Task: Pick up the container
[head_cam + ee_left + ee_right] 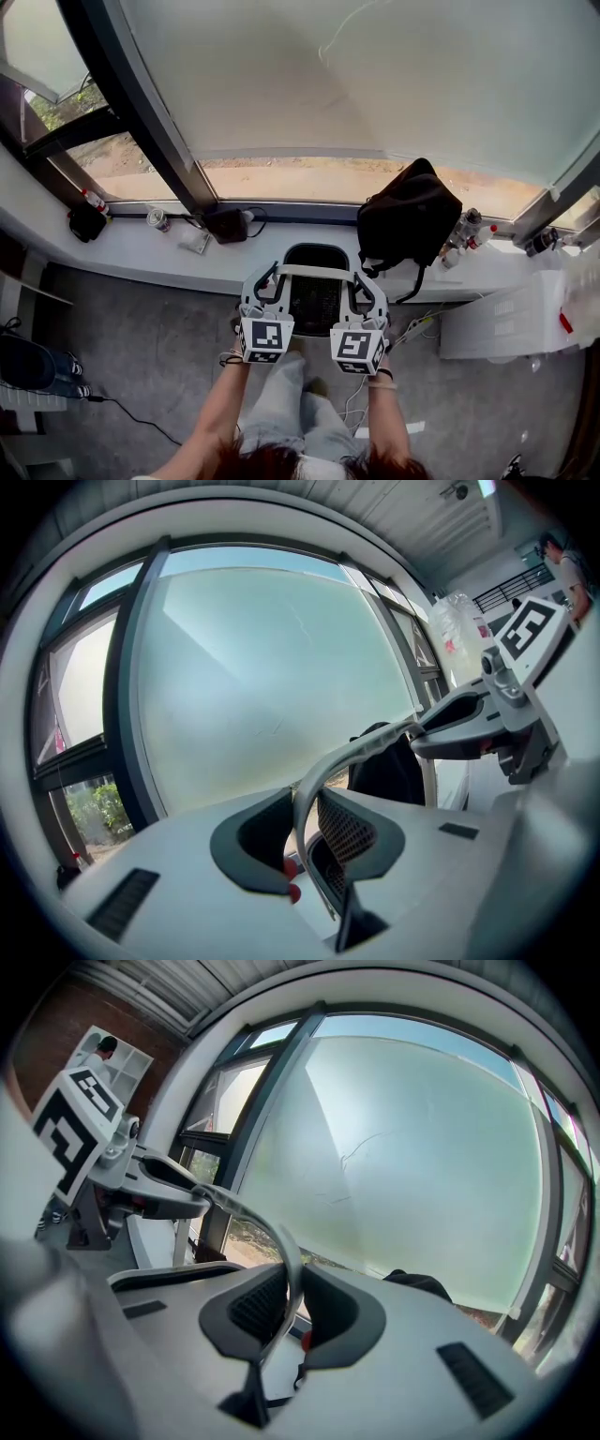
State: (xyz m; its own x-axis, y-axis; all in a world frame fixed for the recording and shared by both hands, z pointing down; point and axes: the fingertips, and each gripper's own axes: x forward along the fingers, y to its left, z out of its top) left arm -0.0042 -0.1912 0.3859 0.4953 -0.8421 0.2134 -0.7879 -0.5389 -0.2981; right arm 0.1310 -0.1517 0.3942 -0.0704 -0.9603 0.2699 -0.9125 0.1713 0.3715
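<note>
The container (pixel 315 302) is a black mesh bin with a pale grey rim (pixel 315 272), held in front of the window sill. My left gripper (pixel 263 285) is shut on the rim's left side and my right gripper (pixel 368 289) on its right side. In the left gripper view the pale rim (pixel 323 766) runs between the jaws of the left gripper (pixel 305 834), with mesh (pixel 343 834) just behind and the right gripper (pixel 487 710) across. In the right gripper view the rim (pixel 289 1265) is pinched in the right gripper (pixel 286 1309), and the left gripper (pixel 155 1194) holds the far end.
A black backpack (pixel 409 220) sits on the sill (pixel 141 248) to the right, with bottles (pixel 466 229) beside it. A can (pixel 157 218), a red-capped bottle (pixel 92 200) and a black pouch (pixel 87 224) lie at the left. A white unit (pixel 511 319) stands right; a cable (pixel 127 414) crosses the floor.
</note>
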